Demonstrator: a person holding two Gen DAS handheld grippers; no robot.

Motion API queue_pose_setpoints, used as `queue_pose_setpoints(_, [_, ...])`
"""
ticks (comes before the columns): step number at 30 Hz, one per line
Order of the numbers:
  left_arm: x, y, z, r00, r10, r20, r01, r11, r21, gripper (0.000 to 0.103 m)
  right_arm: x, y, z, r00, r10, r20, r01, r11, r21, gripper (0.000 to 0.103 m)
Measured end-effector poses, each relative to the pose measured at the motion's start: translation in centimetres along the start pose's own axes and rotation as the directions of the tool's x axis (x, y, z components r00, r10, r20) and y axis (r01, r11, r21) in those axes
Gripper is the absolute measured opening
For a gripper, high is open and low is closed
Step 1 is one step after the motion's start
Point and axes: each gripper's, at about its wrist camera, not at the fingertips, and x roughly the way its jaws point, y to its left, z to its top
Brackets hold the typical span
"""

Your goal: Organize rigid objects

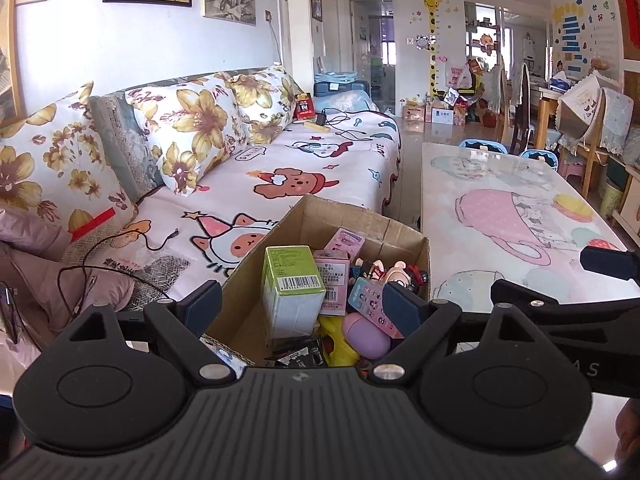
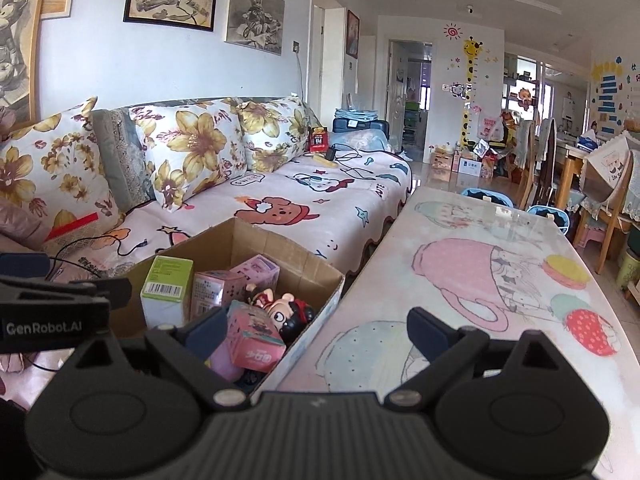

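An open cardboard box (image 1: 360,220) (image 2: 280,248) stands between the sofa and the table, holding several toys. Among them are a green carton (image 1: 292,276) (image 2: 168,276), pink cartons (image 1: 332,280) (image 2: 216,292), a black-haired doll (image 1: 400,272) (image 2: 288,312), a yellow toy (image 1: 340,344) and a purple egg (image 1: 366,334). My left gripper (image 1: 304,304) hangs open above the box's near side, gripping nothing. My right gripper (image 2: 316,328) is open and empty over the box's right rim and the table edge. It also shows at the right of the left wrist view.
A sofa (image 1: 300,168) with a cartoon cover, floral cushions and loose cables runs along the left. A long table (image 1: 520,208) (image 2: 480,240) with a teacup-print cover lies to the right. Blue stools (image 2: 488,196), chairs and clutter stand at the far end.
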Motion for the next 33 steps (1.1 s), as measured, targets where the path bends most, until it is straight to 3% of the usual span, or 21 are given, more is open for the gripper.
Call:
queue_pose_setpoints(15, [-2.2,0.1,-1.0,0.999,-0.016,0.030,0.016,1.000,-0.011,0.103,-3.7,1.2,-0.4,0.999,-0.010,0.048,0.011,1.000,-0.024,0.096])
queue_pose_setpoints(33, [-2.4,0.1,-1.6,0.999,-0.014,0.033,0.015,0.999,-0.029,0.103,-3.8,1.7,-0.8,0.999,-0.012,0.048,0.013,1.000,-0.027,0.096])
